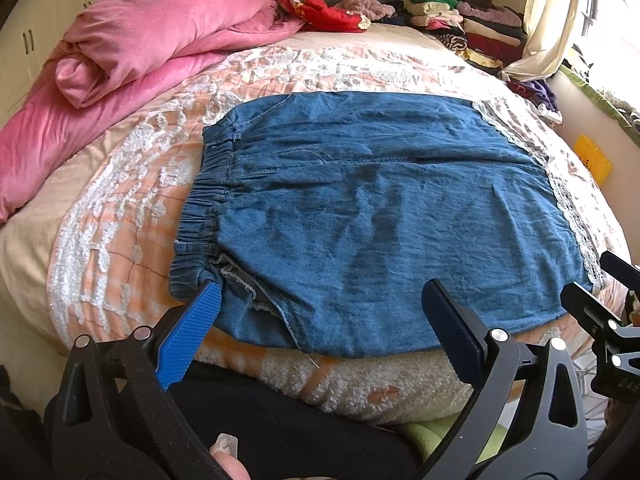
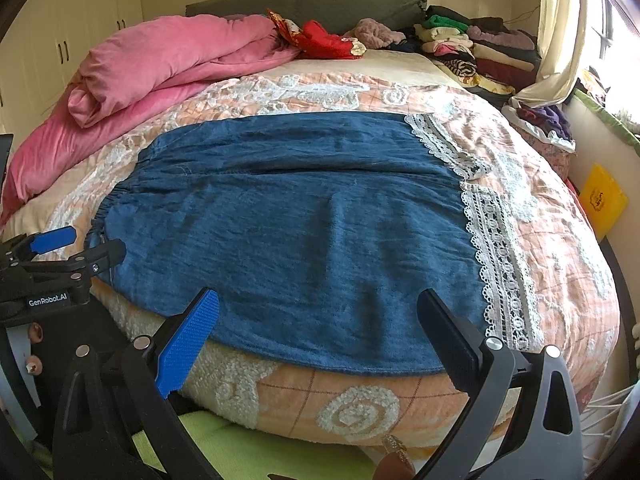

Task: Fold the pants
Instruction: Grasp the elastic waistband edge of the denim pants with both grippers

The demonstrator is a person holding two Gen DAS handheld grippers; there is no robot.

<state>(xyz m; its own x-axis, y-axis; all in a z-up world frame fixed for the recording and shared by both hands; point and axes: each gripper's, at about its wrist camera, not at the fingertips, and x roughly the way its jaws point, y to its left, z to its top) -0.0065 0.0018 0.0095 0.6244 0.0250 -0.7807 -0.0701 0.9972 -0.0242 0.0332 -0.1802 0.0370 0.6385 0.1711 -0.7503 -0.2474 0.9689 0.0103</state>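
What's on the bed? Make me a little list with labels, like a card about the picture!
main thing: blue denim pants, spread flat on the bed
waist: elastic band on the left side
trim: white lace on the right edge
bed cover: peach quilt with white flowers
left gripper: open, holding nothing, near the waist corner
right gripper: open, holding nothing, near the lace end
also there: pink blanket; stack of folded clothes

White lettering reading "GenRobot.AI" stands on the black body of the left gripper (image 2: 76, 246), seen at the left edge of the right wrist view; dark print on a yellow bag (image 2: 602, 200) beside the bed is too small to read
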